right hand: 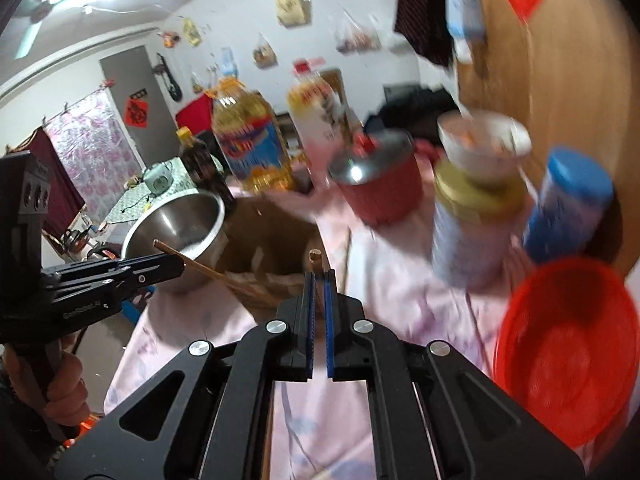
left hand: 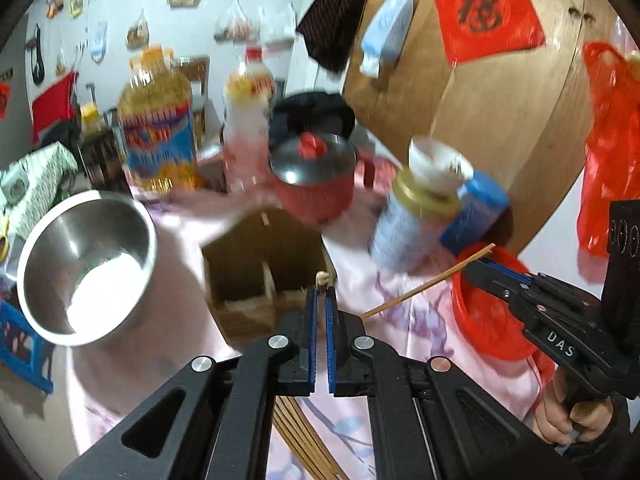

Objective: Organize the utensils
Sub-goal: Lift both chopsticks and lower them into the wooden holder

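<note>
Currently: both hands are carrying chopsticks above the pink-clothed table (left hand: 168, 240).
Left gripper (left hand: 321, 296): clenching on a chopstick (right hand: 208, 270); the right wrist view is showing the stick running through the jaws, tip slanting down toward the holder.
Right gripper (right hand: 319, 280): clamping on a second chopstick (left hand: 424, 286), its free end pointing at the table.
Wooden holder (left hand: 260, 276): standing open-topped between the steel bowl (left hand: 86, 264) and the red basket (left hand: 486, 312), just ahead of both grippers.
Step in hand, as I judge it: bringing the sticks over the holder; tilting each one steeper so its tip is entering a compartment before the pads are letting go, one gripper at a time to avoid crossing.
Left wrist view only: a bundle of chopsticks (left hand: 304, 440) lying on the cloth under the gripper.
Right wrist view only: the dark bottle (right hand: 204, 168) behind the bowl.
</note>
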A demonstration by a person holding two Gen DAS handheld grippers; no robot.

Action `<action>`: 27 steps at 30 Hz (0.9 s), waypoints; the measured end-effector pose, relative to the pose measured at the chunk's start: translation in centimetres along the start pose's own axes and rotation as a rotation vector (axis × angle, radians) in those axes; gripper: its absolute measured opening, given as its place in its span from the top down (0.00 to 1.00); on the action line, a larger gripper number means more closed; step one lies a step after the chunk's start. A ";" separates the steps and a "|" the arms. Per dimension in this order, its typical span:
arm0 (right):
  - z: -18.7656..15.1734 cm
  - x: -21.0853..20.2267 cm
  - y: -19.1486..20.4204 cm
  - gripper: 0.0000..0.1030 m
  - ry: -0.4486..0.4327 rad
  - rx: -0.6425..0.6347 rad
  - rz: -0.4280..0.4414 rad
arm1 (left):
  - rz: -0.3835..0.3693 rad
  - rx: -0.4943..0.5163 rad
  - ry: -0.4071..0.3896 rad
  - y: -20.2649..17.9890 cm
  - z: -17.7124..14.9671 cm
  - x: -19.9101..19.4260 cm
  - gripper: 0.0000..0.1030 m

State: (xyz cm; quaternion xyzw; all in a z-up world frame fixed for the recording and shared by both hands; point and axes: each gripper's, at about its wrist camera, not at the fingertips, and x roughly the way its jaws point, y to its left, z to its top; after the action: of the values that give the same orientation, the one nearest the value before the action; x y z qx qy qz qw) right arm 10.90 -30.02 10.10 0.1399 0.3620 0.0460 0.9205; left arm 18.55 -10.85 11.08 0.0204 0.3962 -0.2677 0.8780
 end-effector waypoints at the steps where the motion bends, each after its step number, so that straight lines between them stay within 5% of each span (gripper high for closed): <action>1: 0.9 -0.1 0.6 0.95 -0.014 -0.012 0.006 | 0.005 0.005 -0.020 0.3 0.8 -0.8 0.96; 18: 8.7 2.2 6.0 0.96 -0.081 -0.076 0.045 | 0.055 0.035 -0.149 3.7 8.0 -3.7 0.96; 21: 8.8 4.0 5.9 0.97 -0.080 -0.068 0.018 | 0.073 0.031 -0.143 4.3 8.2 -2.0 0.96; 24: 7.5 7.4 4.9 0.95 0.025 -0.029 0.016 | 0.059 -0.008 -0.060 5.6 7.3 1.1 0.94; 27: 6.4 7.5 3.3 0.92 0.050 0.039 0.030 | 0.087 -0.049 -0.001 6.7 5.6 2.8 0.65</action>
State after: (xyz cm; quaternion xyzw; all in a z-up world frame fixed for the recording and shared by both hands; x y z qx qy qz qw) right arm 20.82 -26.90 10.61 0.1622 0.3835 0.0564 0.9074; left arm 27.17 -7.77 11.71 0.0161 0.4010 -0.2194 0.8893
